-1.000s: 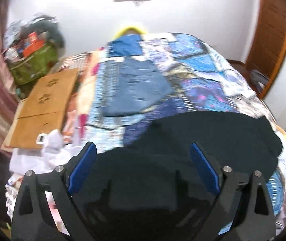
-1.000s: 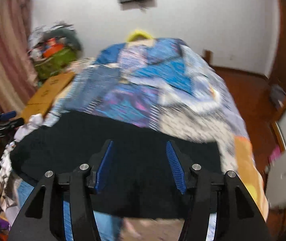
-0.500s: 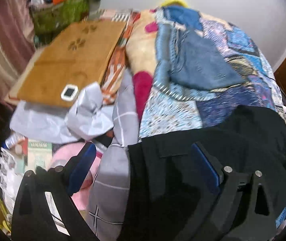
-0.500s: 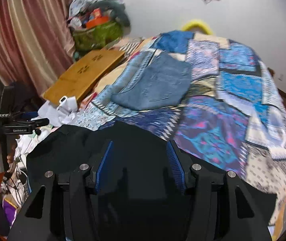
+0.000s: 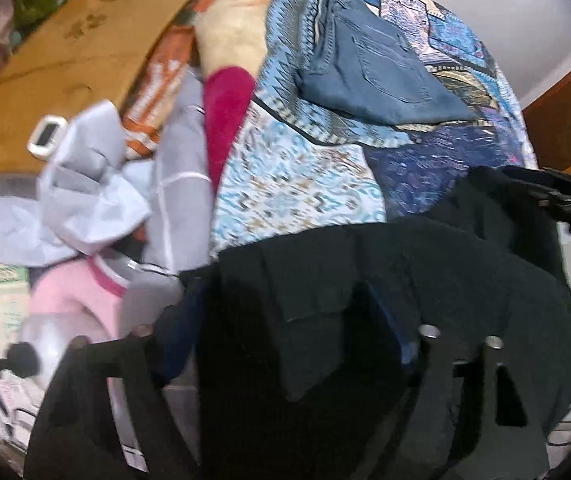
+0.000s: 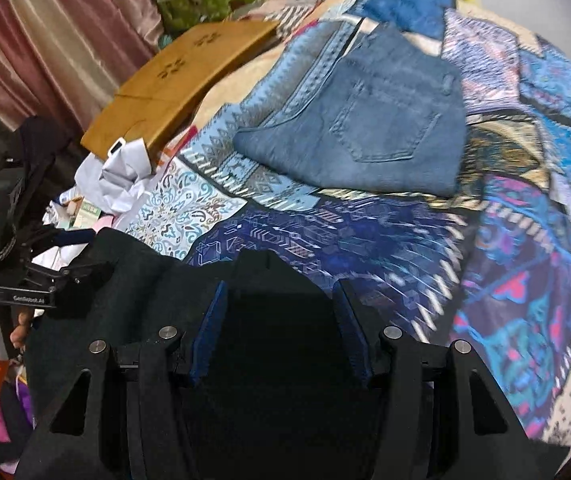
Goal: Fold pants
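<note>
Black pants [image 5: 365, 300] lie across the near edge of the patchwork bed and fill the bottom of both views [image 6: 277, 340]. My left gripper [image 5: 289, 320] is open with its blue-padded fingers spread wide over the pants' waistband end; the fabric lies between and partly over the fingers. My right gripper [image 6: 281, 332] is open, fingers spread over the other end of the black pants. The left gripper also shows at the left of the right wrist view [image 6: 65, 280], touching the pants' edge. No pinch on the cloth is visible.
Folded blue jeans [image 6: 365, 120] lie further up the patchwork quilt [image 6: 525, 200]. A brown board [image 5: 65, 60], white paper [image 5: 85, 184], pink clothing [image 5: 65, 300] and clutter sit left of the bed. Curtains [image 6: 45, 40] hang at the left.
Both grippers have dropped lower and closer over the black pants. The left view has swung left and down; the pants now cover its fingers more. The right gripper has moved toward the jeans.
</note>
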`<control>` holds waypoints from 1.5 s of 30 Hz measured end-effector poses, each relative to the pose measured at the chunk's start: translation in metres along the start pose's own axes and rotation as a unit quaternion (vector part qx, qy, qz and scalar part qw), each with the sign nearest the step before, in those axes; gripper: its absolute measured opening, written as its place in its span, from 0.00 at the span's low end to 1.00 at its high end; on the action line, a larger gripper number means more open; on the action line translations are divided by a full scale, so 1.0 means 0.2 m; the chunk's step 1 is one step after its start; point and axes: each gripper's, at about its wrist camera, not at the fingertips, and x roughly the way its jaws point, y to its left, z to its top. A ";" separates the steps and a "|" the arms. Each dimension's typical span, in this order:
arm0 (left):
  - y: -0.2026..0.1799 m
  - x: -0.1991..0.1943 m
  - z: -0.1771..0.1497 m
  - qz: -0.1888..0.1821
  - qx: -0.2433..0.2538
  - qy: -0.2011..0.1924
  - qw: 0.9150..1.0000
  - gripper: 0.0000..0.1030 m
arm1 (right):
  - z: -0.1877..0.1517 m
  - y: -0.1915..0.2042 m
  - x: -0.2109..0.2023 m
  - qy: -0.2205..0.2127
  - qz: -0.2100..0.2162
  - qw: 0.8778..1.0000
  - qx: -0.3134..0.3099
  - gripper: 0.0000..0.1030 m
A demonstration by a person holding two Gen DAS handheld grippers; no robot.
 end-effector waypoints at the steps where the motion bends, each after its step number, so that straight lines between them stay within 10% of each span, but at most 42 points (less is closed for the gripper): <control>1: 0.00 0.00 0.00 -0.005 -0.001 0.001 1.000 0.65 | 0.01 0.01 0.03 0.006 0.000 1.000 -0.009 0.52; 10: -0.03 -0.10 -0.02 -0.002 0.036 -0.026 0.999 0.14 | -0.02 0.11 0.05 -0.023 -0.023 0.996 -0.079 0.12; 22: -0.19 -0.13 0.28 0.126 0.085 -0.095 0.984 0.12 | 0.16 0.06 -0.08 -0.093 -0.095 0.987 -0.091 0.08; 33: -0.12 0.08 0.46 0.180 0.068 -0.068 0.979 0.17 | 0.26 -0.11 -0.12 -0.121 -0.173 0.977 -0.036 0.12; 37: -0.09 -0.03 0.42 0.180 0.056 -0.077 0.979 0.27 | 0.18 -0.17 -0.29 -0.134 -0.120 0.984 -0.001 0.13; 41: -0.13 -0.18 0.33 0.180 0.064 -0.107 0.976 0.60 | 0.03 -0.12 -0.42 -0.145 -0.102 0.984 -0.010 0.37; 45: -0.21 -0.28 0.19 0.153 0.086 -0.110 0.978 0.65 | -0.13 -0.04 -0.44 -0.132 -0.083 0.988 -0.020 0.39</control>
